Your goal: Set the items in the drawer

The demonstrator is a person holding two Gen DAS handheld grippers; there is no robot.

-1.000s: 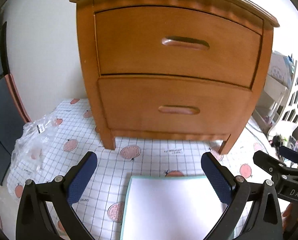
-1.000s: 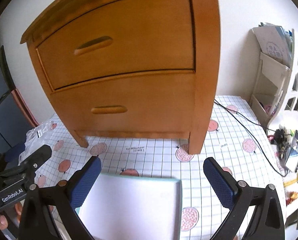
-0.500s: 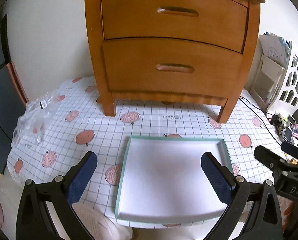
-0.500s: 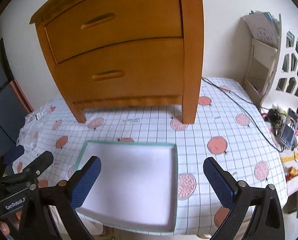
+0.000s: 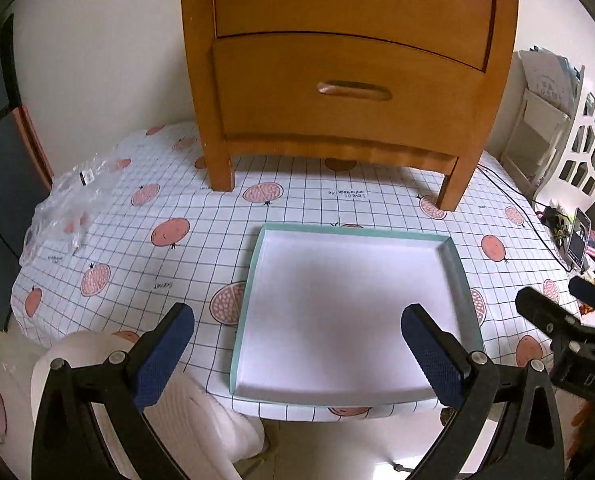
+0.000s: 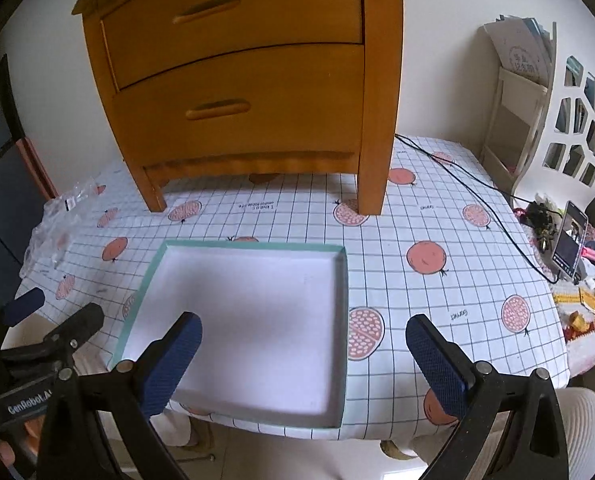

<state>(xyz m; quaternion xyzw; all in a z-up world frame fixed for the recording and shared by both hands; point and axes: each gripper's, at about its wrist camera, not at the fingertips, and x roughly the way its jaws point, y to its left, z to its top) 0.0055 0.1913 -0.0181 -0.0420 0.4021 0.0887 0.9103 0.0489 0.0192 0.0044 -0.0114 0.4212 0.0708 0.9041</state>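
We hold our left gripper (image 5: 297, 354) and right gripper (image 6: 303, 354) with jaws spread wide, empty, above the white tray (image 5: 257, 280)

Checked white tablecloth (image 6: 437, 216) printed with pink pomegranates, covering the whole table. Crumpled clear plastic bag (image 5: 69, 204) at the far left edge, thin black cable (image 6: 477, 196) snaking across the right side toward a propped-up phone with a lit screen (image 6: 569, 240). White cut-out shelf unit (image 6: 577, 120) and a white paper rack stuffed with documents (image 6: 517, 60) against the wall on the right, plus some colourful clutter too small to make out.
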